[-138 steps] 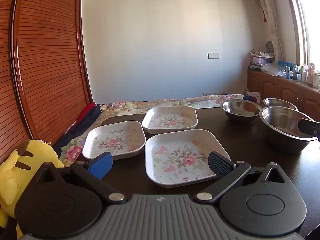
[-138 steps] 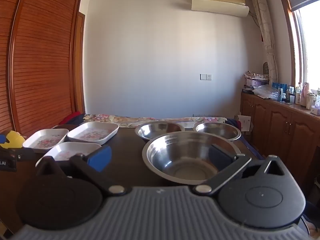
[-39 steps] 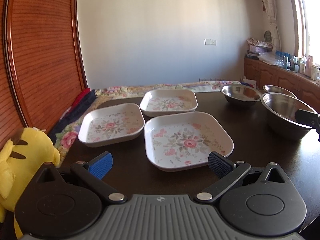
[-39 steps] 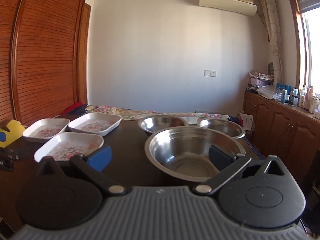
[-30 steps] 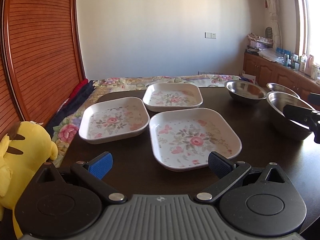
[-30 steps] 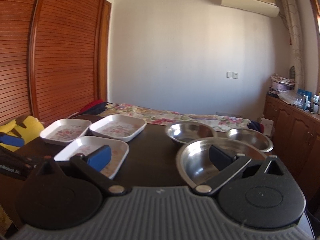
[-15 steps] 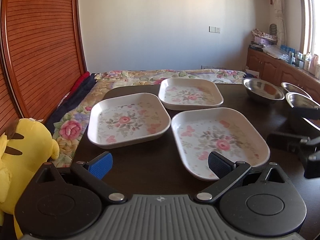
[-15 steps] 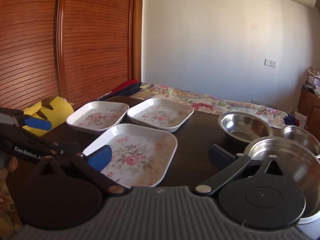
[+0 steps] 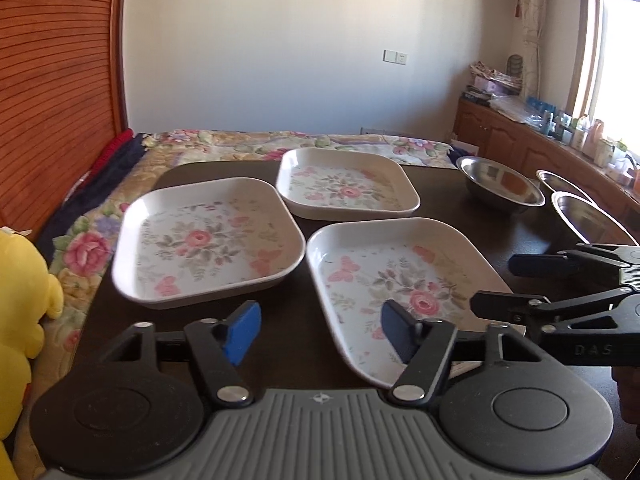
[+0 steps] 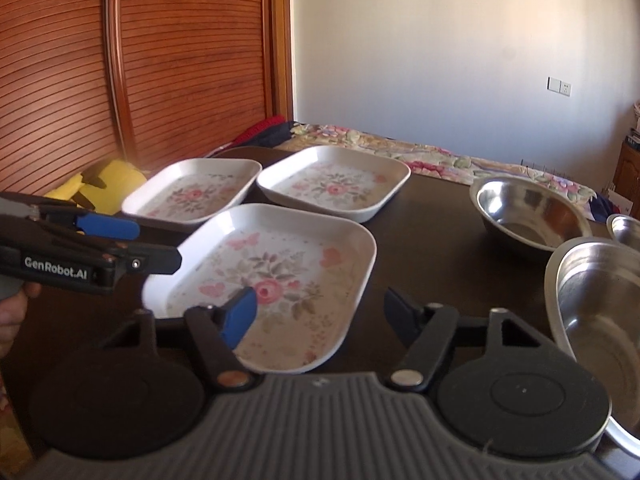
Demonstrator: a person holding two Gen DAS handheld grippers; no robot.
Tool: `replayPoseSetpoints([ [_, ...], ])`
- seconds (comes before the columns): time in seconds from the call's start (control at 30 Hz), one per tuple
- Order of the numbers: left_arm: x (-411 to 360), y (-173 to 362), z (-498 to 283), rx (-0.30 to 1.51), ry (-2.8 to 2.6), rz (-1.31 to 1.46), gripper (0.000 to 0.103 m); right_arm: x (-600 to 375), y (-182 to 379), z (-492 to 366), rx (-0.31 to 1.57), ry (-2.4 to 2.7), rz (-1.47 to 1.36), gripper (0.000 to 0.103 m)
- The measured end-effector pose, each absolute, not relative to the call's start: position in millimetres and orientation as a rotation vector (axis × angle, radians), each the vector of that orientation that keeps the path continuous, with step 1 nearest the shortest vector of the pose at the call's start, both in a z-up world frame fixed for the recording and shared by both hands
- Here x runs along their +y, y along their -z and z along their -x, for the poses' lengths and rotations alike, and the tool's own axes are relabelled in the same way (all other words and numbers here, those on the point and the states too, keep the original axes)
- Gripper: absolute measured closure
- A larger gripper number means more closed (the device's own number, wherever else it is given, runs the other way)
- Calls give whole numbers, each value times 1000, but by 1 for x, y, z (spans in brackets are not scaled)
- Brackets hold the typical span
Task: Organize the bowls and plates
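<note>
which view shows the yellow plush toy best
The left wrist view: the yellow plush toy fills its left edge, though cut off by the frame. The right wrist view shows only a small patch, partly behind the left gripper.

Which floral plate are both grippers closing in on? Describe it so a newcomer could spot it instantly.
On the dark table, three square white floral plates sit left of the steel bowls. It is the nearest plate, in front of the other two. Only it lies between the left gripper and right gripper.
</note>
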State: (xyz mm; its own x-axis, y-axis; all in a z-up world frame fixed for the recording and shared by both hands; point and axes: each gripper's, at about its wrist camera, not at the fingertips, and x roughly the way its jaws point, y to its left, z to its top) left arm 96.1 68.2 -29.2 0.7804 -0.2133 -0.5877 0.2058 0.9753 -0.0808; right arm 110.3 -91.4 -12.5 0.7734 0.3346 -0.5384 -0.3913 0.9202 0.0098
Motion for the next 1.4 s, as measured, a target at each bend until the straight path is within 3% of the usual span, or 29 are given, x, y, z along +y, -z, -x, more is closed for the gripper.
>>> replayPoseSetpoints([
  [0.5, 59, 43, -109, 671, 251, 18, 79, -100, 23, -127, 621, -400, 62, 68],
  [0.7, 59, 43, -108, 668, 249, 19, 83, -103, 25, -129, 637, -413, 45, 78],
  [1.4, 47, 26, -51, 635, 260, -11, 82, -116, 11, -84, 600, -431, 31, 78],
])
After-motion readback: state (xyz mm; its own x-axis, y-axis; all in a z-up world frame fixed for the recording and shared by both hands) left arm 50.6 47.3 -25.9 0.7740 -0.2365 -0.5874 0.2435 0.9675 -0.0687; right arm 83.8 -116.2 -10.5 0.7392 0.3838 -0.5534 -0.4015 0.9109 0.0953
